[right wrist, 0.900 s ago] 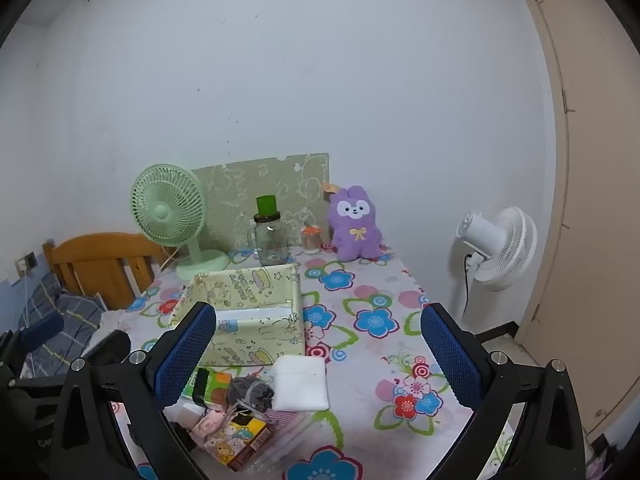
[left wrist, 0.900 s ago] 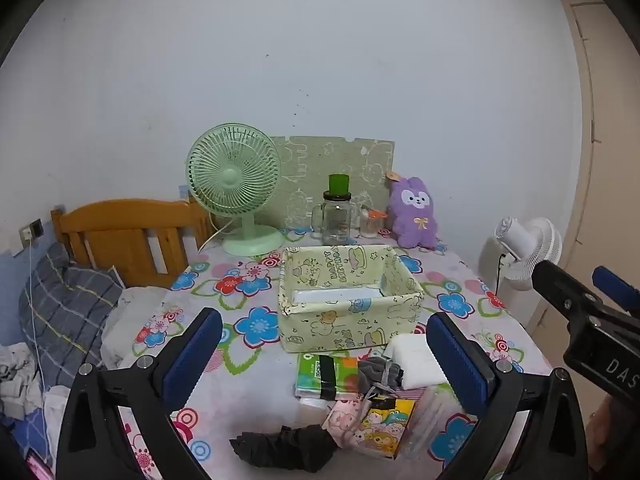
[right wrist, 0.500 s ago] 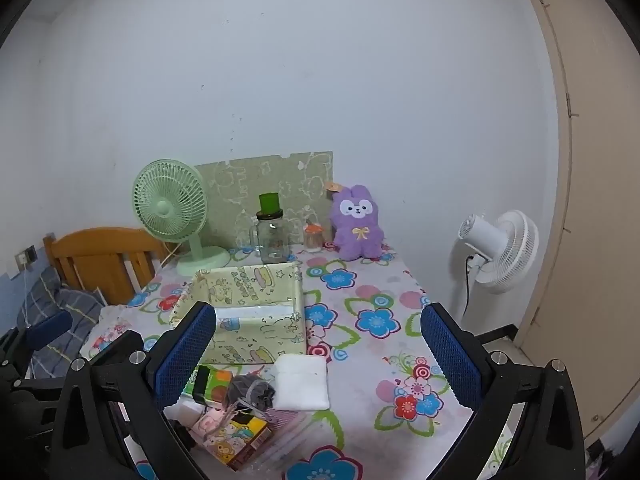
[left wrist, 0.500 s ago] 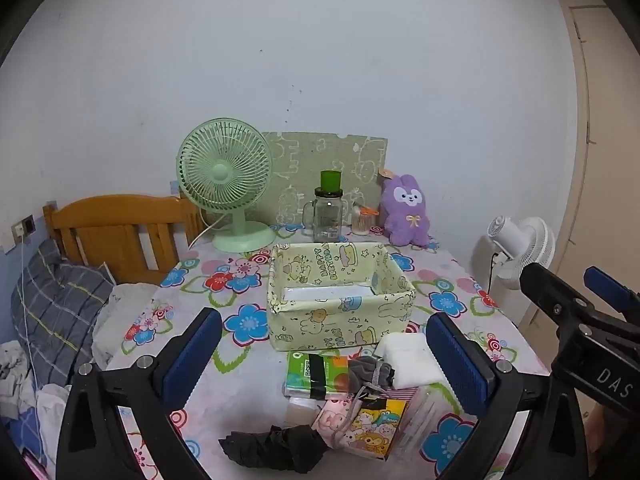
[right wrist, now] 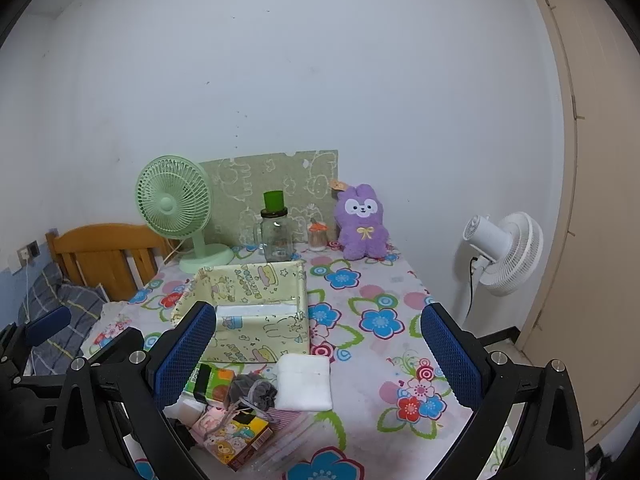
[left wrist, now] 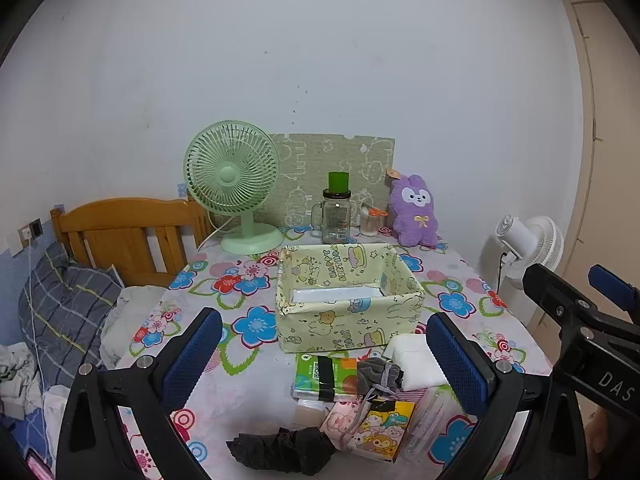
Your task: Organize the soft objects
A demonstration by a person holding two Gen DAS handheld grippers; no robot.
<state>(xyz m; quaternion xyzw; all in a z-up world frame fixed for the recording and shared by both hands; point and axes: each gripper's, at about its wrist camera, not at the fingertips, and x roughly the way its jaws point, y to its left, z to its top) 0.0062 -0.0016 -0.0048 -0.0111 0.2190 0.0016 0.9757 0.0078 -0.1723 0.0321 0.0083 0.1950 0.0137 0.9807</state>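
I hold my left gripper (left wrist: 323, 360) and my right gripper (right wrist: 320, 354) above the near edge of the desk (right wrist: 384, 300), both with jaws fully open and nothing between them. The soft things lie in a small heap at 6 o'clock from the yellow fabric box (left wrist: 348, 296): a white folded cloth (right wrist: 305, 382), a grey pouch (left wrist: 378, 374), a black cloth (left wrist: 282, 450) and a green tissue pack (left wrist: 320, 372). A purple plush (right wrist: 362, 222) sits upright at 12 o'clock, against the wall.

Folded towel (right wrist: 305, 382) lies before the fabric bin (right wrist: 256, 312).
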